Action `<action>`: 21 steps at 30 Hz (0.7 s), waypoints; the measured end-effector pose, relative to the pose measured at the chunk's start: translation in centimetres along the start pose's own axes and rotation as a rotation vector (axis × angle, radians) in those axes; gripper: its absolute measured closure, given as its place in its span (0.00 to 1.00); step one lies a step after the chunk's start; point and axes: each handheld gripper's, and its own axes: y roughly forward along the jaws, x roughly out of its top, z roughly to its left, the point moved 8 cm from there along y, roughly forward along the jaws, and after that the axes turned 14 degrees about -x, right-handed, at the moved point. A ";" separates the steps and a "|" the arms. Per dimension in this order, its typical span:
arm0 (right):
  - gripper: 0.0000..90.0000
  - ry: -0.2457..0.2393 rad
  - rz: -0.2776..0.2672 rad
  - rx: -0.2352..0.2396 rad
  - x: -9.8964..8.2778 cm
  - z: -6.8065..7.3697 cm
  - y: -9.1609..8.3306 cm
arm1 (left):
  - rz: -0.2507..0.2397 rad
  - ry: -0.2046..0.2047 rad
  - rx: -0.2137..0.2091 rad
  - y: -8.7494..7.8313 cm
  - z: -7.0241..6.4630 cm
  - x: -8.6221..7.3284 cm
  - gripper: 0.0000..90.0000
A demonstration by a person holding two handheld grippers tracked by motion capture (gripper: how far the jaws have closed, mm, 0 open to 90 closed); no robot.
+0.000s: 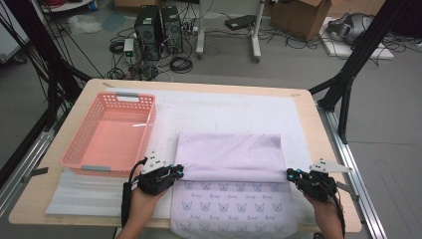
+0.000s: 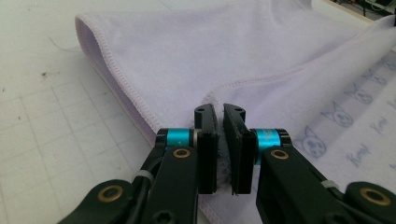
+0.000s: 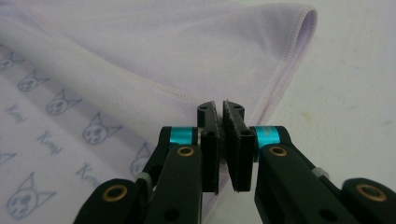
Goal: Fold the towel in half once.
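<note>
We hold a black two-jaw gripper in each hand, forearms entering from the near edge of the pale wooden table [image 1: 308, 107], wrists low and level, both tools pointing inward toward each other across the cloth. The left gripper [image 1: 175, 171] sits at the left end of the fold line of the lilac soft towel printed with small cat faces [image 1: 231, 199]; the right gripper [image 1: 291, 174] sits at the right end of that line. The towel lies on the near middle of the white gridded mat [image 1: 224, 112], its far half doubled over toward us so the plain back shows on top and the printed face lies below, the near hem reaching the table's edge. In the left gripper view the left gripper [image 2: 219, 122] has its jaws drawn nearly together, pinching the stitched towel [image 2: 196, 56] edge between the pads. In the right gripper view the right gripper [image 3: 221, 116] is likewise clamped on the towel [image 3: 154, 42] hem, fabric squeezed between the pads. The salmon-pink perforated plastic basket [image 1: 82, 152] stands left of the towel, just beyond our left hand [image 1: 149, 196]. Right hand [image 1: 323, 206] rests near the table's right corner.
</note>
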 end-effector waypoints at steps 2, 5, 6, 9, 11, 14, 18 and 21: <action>0.94 0.005 -0.002 0.001 -0.4 0.2 -0.6 | -0.001 0.001 -0.008 -0.1 -0.4 -0.3 0.92; 0.94 -0.006 0.004 -0.005 -1.1 0.5 -1.3 | 0.008 0.008 -0.022 -0.3 -1.0 -0.8 0.92; 0.94 -0.004 0.006 -0.003 -1.3 0.6 -1.6 | 0.010 0.009 -0.027 -0.3 -1.2 -1.0 0.92; 0.94 0.002 0.012 -0.004 -2.0 0.7 -2.4 | 0.011 -0.003 -0.049 -0.6 -1.8 -1.5 0.89; 0.93 0.006 0.019 -0.002 -2.5 0.7 -2.7 | 0.014 -0.018 -0.049 -0.8 -1.9 -1.8 0.81; 0.76 0.017 0.022 -0.023 -2.8 0.5 -2.9 | -0.016 -0.034 -0.042 -1.2 -1.6 -1.5 0.60; 0.63 0.062 -0.025 -0.019 -2.1 0.5 -3.5 | -0.040 -0.026 -0.052 -1.4 -1.6 -0.9 0.53; 0.62 0.061 -0.025 -0.019 -1.9 0.8 -3.1 | -0.035 -0.028 -0.061 -0.9 -1.3 -0.7 0.53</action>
